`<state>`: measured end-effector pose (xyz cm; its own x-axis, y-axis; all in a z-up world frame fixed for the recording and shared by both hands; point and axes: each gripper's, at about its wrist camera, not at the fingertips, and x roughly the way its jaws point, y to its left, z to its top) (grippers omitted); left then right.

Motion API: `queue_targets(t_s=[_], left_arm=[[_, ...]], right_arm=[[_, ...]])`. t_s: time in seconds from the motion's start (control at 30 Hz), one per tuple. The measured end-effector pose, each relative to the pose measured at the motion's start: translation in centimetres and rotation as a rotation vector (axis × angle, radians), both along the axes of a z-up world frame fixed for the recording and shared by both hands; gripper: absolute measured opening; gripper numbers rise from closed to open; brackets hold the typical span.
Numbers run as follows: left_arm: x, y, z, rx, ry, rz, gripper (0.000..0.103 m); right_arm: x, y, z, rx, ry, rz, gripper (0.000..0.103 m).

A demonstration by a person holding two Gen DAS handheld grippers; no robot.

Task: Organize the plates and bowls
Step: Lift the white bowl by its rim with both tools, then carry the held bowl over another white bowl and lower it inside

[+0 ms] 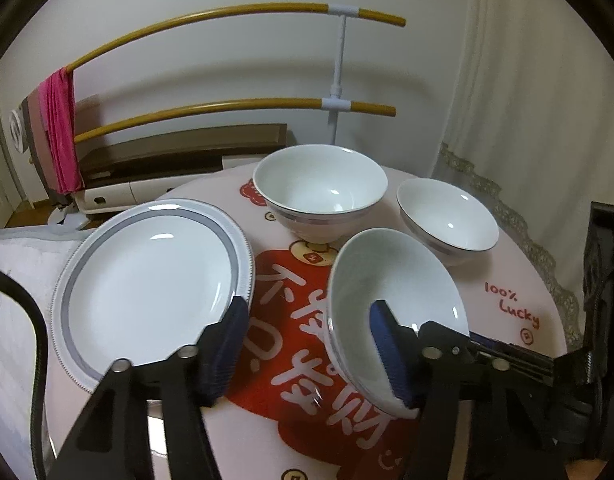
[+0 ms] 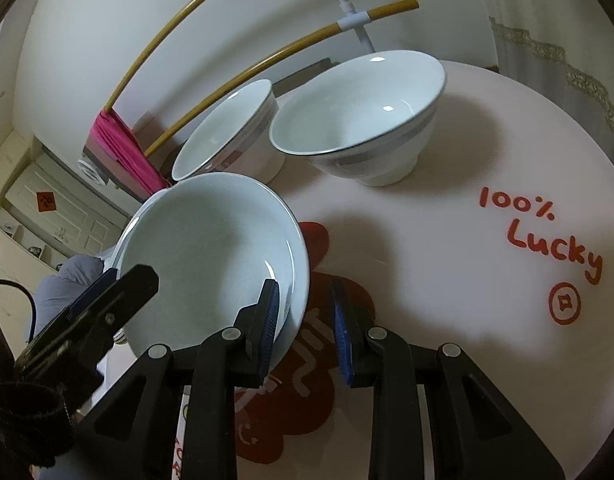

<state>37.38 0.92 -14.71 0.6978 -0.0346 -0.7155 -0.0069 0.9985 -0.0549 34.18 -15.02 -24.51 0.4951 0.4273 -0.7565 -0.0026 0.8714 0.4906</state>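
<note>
White porcelain is spread over the round surface with its pink and red printed cloth, and I judge the sorting barely begun, since nothing is clearly stacked yet. I count one large plate with a grey band at the near left, two deep bowls, one at the far middle and one at the far right, and one small shallow dish near the middle. A doubled rim line hints at a second dish nested under it, but I cannot tell. The dish is tipped up on edge. My left gripper is spread wide and grasps nothing, its left finger over the plate's near rim and its right finger inside the dish. My right gripper straddles the dish's rim with its fingers released, red print showing in the gap beside the right one. Still left, by my reading: nesting the two bowls and settling the dish with the plate.
</note>
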Motion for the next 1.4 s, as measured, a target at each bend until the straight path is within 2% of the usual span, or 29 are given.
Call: queue_targets(t_s=[0.13, 0.23, 0.3, 0.33, 0.37, 0.67, 0.93, 1.13, 1.4], left_arm=[[0.9, -0.1, -0.5, -0.007, 0.023, -0.016, 0.035], [1.2, -0.3, -0.8, -0.026, 0.03, -0.038, 0.007], [1.3, -0.4, -0.9, -0.016, 0.021, -0.038, 0.007], [1.3, -0.4, -0.8, -0.022, 0.014, -0.048, 0.007], [1.3, -0.4, -0.8, -0.018, 0.01, -0.048, 0.006], [-0.3, 0.0, 0.2, -0.03, -0.021, -0.057, 0.005], [-3.5, 1.9, 3.0, -0.053, -0.102, -0.051, 0.005], [-6.0, 4.8, 4.4, -0.066, -0.153, -0.017, 0.005], [-8.4, 10.0, 4.1, -0.093, -0.161, 0.043, 0.005]], right_arm=[[0.0, -0.4, -0.5, 0.012, 0.01, 0.002, 0.026], [0.1, -0.5, -0.7, 0.046, 0.001, 0.019, 0.026], [0.1, -0.3, -0.5, 0.045, -0.011, 0.032, 0.023], [0.0, -0.2, -0.4, 0.041, -0.017, 0.042, 0.014], [0.1, 0.0, -0.4, 0.046, -0.02, 0.051, 0.012], [-1.4, 0.2, 1.2, 0.022, -0.07, 0.047, 0.012], [-3.7, 1.3, 5.0, -0.002, -0.139, 0.054, 0.012], [-4.2, 4.7, 7.3, -0.025, -0.186, 0.09, 0.012], [-3.6, 9.9, 7.9, -0.056, -0.194, 0.156, 0.012]])
